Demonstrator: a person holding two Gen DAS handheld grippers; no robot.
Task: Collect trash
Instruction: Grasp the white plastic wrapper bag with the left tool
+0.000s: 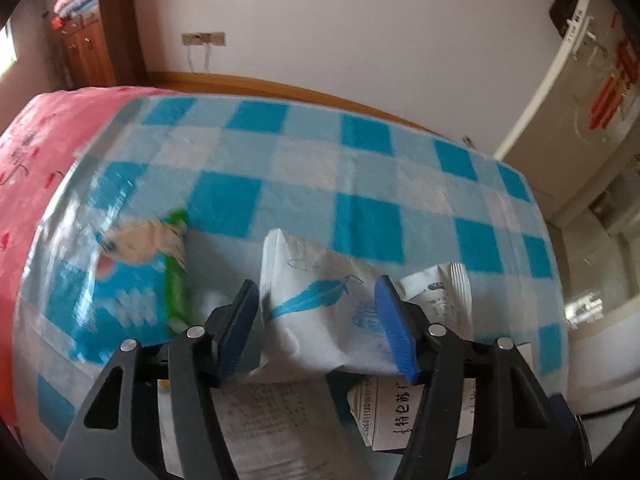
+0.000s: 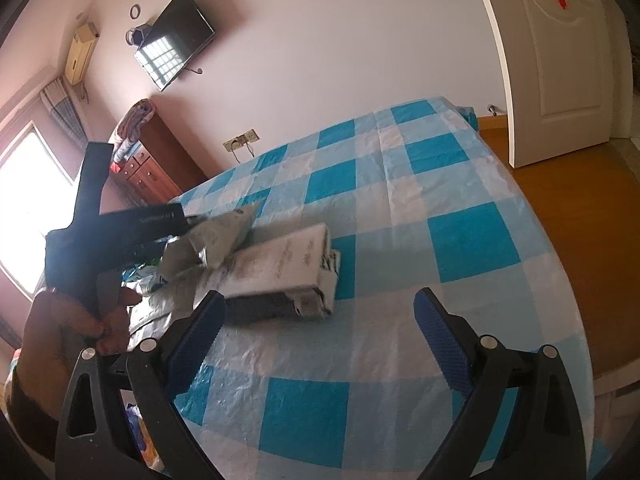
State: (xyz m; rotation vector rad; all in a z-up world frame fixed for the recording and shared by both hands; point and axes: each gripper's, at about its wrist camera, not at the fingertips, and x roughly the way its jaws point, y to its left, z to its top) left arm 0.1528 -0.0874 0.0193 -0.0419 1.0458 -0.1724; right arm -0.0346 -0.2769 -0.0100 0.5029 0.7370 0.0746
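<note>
Left tongs [image 1: 316,320]: pads pressed on white feather-print wrapper [image 1: 320,300]. Right tongs [image 2: 320,340]: wide apart, empty, above checked bed cover [image 2: 460,240].

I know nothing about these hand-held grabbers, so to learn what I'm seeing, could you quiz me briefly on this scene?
1. True or false: the right gripper is holding something.
2. What sits between the fingers of the left gripper? A) a white plastic pouch with a blue feather print; B) a glass bottle; C) a metal spoon.
3. Fill in: the plastic bed cover is checked in blue and ____.
Key: 1 false; 2 A; 3 white.
</note>
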